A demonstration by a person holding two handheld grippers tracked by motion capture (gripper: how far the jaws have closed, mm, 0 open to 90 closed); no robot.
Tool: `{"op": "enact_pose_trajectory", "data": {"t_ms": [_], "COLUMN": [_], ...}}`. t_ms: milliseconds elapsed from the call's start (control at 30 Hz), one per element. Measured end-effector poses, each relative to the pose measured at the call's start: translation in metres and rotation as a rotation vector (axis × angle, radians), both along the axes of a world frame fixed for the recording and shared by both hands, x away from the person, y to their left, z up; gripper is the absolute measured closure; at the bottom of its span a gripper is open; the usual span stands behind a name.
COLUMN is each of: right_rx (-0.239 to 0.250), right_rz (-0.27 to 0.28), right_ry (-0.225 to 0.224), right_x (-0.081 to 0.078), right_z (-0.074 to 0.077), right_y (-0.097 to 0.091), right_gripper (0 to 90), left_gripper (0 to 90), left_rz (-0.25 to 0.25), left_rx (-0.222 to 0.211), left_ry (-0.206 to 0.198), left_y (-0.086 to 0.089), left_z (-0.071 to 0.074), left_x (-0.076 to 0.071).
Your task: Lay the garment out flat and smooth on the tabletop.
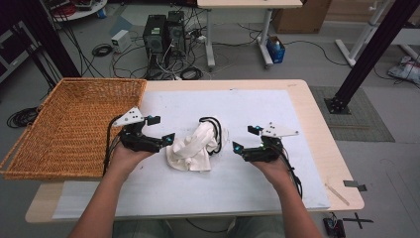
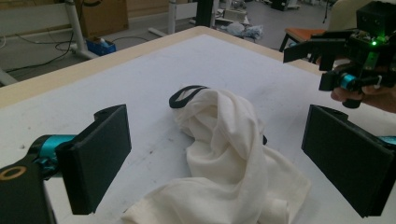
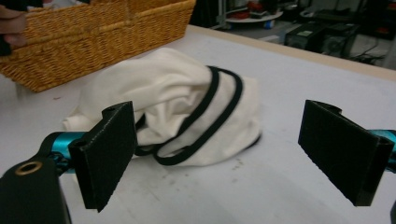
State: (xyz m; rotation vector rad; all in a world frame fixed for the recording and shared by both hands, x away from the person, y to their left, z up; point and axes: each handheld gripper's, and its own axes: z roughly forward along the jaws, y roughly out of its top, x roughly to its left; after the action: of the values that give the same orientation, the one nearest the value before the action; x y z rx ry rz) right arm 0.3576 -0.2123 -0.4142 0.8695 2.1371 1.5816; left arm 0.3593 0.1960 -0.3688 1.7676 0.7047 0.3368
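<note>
A crumpled white garment [image 1: 196,146] with black trim lies in a heap at the middle of the table. It fills the space ahead of the jaws as the white garment [image 2: 229,154] and the white garment [image 3: 182,107]. My left gripper [image 1: 161,130] stands open just left of the heap, jaws wide apart and empty. My right gripper [image 1: 246,138] is open just right of it, also empty. The left gripper [image 2: 217,161] and the right gripper [image 3: 233,149] both face the cloth without touching it. The right gripper [image 2: 322,67] also appears far off.
A large wicker basket [image 1: 74,124] sits at the table's left edge, also seen as the wicker basket [image 3: 93,37]. A white sheet [image 1: 247,188] covers the wooden table [image 1: 317,124]. Computers and cables [image 1: 163,44] stand on the floor beyond.
</note>
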Motion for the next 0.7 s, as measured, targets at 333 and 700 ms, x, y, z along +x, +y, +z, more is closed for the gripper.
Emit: {"op": "enact_pose_trajectory", "data": {"t_ms": [333,700], "right_rx": [0.0,-0.108], "right_rz": [0.038,0.087], "right_ry": [0.083,0.099], "right_x": [0.012,0.011], "right_z": [-0.015,-0.032], "right_y": [0.043,0.063], "right_gripper": [16.4,39.5], "left_gripper": [8.2,8.2], "left_rz": [-0.028,-0.043], "left_rx": [0.057,0.051], "left_ry": [0.045,0.043], "left_y": [-0.008,-0.023], "left_z": [-0.016,-0.02], "left_x": [-0.002,-0.008]}}
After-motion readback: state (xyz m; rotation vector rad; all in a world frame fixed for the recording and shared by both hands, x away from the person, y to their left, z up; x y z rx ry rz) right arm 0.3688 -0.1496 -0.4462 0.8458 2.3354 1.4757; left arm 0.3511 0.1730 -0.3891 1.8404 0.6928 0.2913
